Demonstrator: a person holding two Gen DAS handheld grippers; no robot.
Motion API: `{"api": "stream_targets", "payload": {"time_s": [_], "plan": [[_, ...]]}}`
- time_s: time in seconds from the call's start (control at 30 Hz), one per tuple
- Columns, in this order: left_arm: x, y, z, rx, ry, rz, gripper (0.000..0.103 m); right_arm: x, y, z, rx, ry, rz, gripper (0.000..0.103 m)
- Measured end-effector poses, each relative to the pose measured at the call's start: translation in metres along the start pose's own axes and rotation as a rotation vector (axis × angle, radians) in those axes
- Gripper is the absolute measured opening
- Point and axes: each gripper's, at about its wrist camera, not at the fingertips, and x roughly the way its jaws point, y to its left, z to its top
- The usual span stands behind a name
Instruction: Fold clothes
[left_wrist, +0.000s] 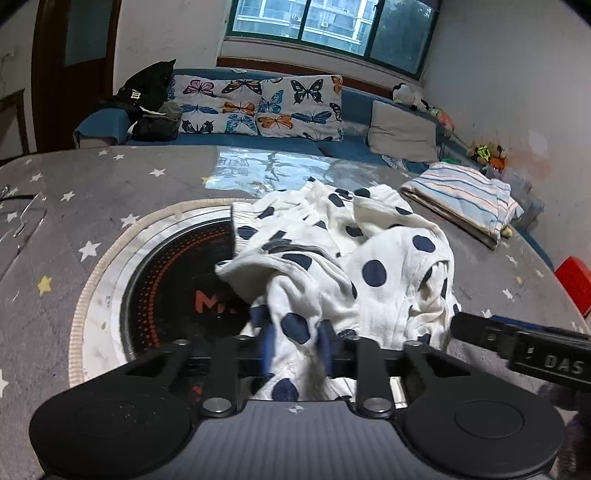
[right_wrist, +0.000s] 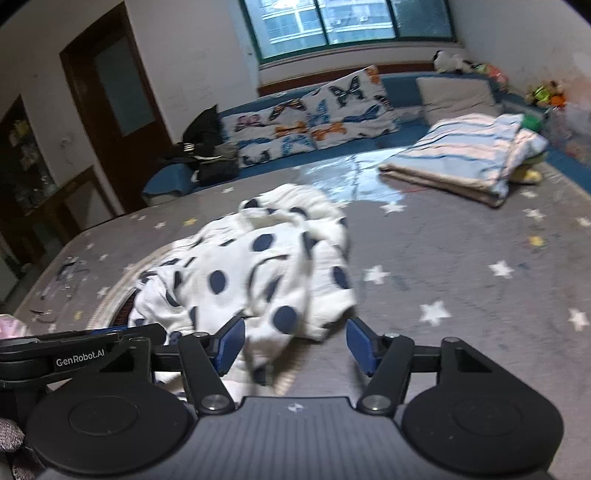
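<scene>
A white garment with dark blue polka dots (left_wrist: 373, 254) lies crumpled on the grey star-patterned table (left_wrist: 92, 192), partly over a round black cooktop (left_wrist: 173, 288). My left gripper (left_wrist: 295, 341) is shut on a bunched fold of the garment at its near edge. The garment also shows in the right wrist view (right_wrist: 258, 266). My right gripper (right_wrist: 295, 345) is open, its blue pads (right_wrist: 231, 345) on either side of the garment's near right corner, not pinching it. The right gripper's body shows at the right edge of the left wrist view (left_wrist: 524, 347).
A folded striped cloth (right_wrist: 465, 155) lies at the far right of the table. A blue sofa with butterfly cushions (left_wrist: 258, 107) and a black bag (left_wrist: 147, 99) stands behind the table. A red object (left_wrist: 576, 284) sits at the right edge.
</scene>
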Motion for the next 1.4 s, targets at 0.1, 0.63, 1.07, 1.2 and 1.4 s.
{"api": "stream_targets", "payload": {"time_s": [0.1,0.63,1.07,1.2,1.4], "plan": [[-0.003,0.007,0.001,-0.019,0.005,0.005,0.018,0.015,0.004,-0.002,0.031,0.029,0.033,0.059],[0.003,-0.019,0.019,-0.05,0.022,0.001,0.075,0.02,-0.007,-0.01,0.121,0.048,0.128,0.009],[-0.011,0.017,0.012,-0.134,0.054,-0.038,0.005,-0.009,-0.011,-0.016,0.121,0.023,0.182,0.007],[-0.038,0.028,0.004,-0.144,0.049,-0.081,0.005,-0.032,-0.014,-0.021,0.119,0.015,0.209,0.007],[-0.082,0.043,-0.019,-0.156,0.065,-0.145,0.004,-0.075,-0.016,-0.036,0.097,0.009,0.254,0.007]]}}
